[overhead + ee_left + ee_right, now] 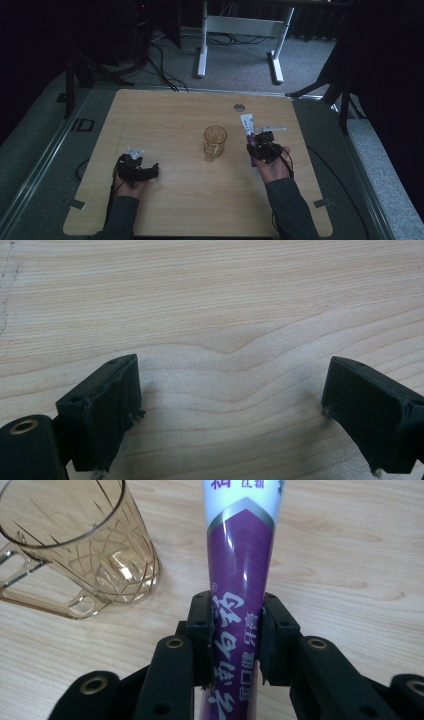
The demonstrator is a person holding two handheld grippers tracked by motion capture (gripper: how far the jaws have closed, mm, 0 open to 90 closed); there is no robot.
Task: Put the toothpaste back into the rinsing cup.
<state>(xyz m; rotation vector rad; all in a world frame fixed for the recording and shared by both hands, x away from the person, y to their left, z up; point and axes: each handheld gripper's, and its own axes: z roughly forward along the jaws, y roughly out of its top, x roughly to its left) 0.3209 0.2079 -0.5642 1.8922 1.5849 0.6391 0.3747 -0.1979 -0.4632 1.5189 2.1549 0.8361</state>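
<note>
A purple and white toothpaste tube (pixel 240 570) runs away from my right gripper (pixel 236 640), whose two black jaws are shut on its purple part. In the high view that tube (pixel 247 125) lies on the table's right half, with the right gripper (pixel 261 148) over its near end. An amber see-through mug (pixel 215 141) with a handle stands at the middle of the table, and the same mug (pixel 80 545) sits just left of the tube. My left gripper (pixel 137 167) rests at the table's left. Its jaws (pixel 230 410) stand wide open over bare wood.
The wooden table (pixel 165 115) has a small round hole (pixel 239 107) near its far edge. Behind it stands a white desk frame (pixel 240 40) with cables on grey carpet. Dark metal legs flank the table at both sides.
</note>
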